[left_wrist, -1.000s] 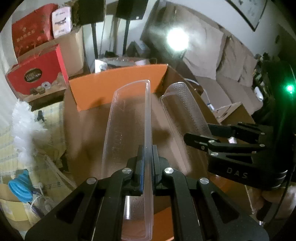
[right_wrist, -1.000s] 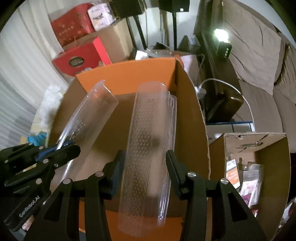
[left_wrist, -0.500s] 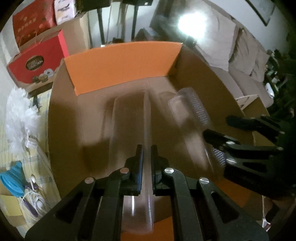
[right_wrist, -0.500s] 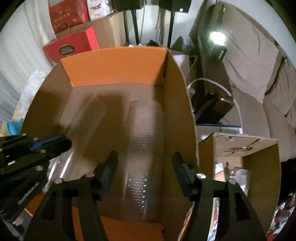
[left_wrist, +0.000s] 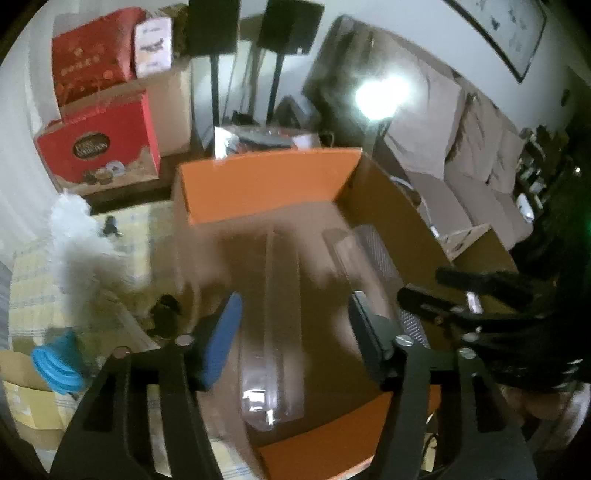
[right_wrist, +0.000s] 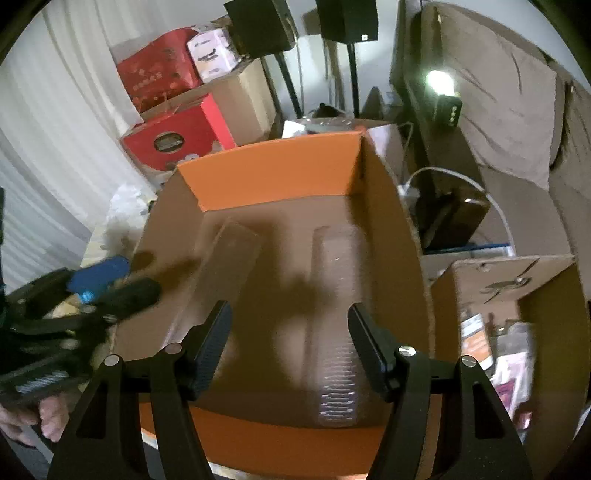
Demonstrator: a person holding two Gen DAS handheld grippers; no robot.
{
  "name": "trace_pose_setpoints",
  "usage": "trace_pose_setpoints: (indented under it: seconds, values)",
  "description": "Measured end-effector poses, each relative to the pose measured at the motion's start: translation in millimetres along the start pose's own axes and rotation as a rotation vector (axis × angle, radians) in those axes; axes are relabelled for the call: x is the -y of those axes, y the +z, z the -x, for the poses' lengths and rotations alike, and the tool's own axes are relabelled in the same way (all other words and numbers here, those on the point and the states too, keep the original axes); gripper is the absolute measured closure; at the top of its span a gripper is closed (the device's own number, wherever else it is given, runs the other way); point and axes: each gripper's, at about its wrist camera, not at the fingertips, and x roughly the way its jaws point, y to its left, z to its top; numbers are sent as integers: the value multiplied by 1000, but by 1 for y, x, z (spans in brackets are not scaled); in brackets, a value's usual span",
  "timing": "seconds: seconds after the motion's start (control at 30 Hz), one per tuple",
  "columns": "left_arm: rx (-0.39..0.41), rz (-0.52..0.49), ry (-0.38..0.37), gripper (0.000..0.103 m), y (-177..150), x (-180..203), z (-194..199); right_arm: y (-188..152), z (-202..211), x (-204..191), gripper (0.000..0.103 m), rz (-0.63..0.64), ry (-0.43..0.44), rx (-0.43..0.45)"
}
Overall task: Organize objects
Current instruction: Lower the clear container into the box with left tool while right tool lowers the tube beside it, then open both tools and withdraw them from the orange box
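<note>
An open cardboard box (left_wrist: 266, 188) (right_wrist: 269, 177) with orange flaps sits below both grippers. Two long clear plastic trays lie on its floor. The smooth tray (left_wrist: 271, 332) (right_wrist: 225, 266) lies on the left, the dimpled tray (left_wrist: 373, 254) (right_wrist: 338, 325) on the right. My left gripper (left_wrist: 293, 325) hangs open above the smooth tray with nothing between its fingers. My right gripper (right_wrist: 288, 332) is open above the box, just left of the dimpled tray, and holds nothing. Each gripper shows at the edge of the other's view, blurred.
Red gift boxes (left_wrist: 99, 147) (right_wrist: 177, 136) and a brown carton stand behind the box, with two speaker stands (right_wrist: 306, 22). A second open carton (right_wrist: 517, 302) with packets is at the right. A sofa (left_wrist: 480, 147) lies beyond. A blue item (left_wrist: 59, 362) and white fluff (left_wrist: 77, 229) lie left.
The left gripper opened and let go of the smooth tray, which now lies in the box. The right gripper released the dimpled tray there. Both grippers have lifted and pulled back.
</note>
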Motion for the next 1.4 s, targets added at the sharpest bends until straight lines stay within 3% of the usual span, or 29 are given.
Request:
trace_pose_setpoints:
  seconds: [0.23, 0.5, 0.67, 0.83, 0.97, 1.13, 1.4]
  values:
    - [35, -4, 50, 35, 1, -25, 23, -5, -27, -21, 36, -30, 63, -49]
    - [30, 33, 79, 34, -10, -60, 29, -1, -56, -56, 36, -32, 114, -86]
    - [30, 58, 92, 23, -17, -79, 32, 1, -77, -70, 36, -25, 90, -118]
    - [28, 79, 105, 1, -20, -97, 33, 2, -87, -73, 36, -11, 52, -140]
    - [10, 105, 94, 0, -22, -110, 31, 2, -90, -74, 37, 13, 15, -160]
    - [13, 116, 89, 0, -27, -118, 32, -2, -86, -69, 48, 28, -8, -172]
    - [27, 104, 106, 0, -31, -121, 37, -8, -76, -48, 85, 29, -63, -187]
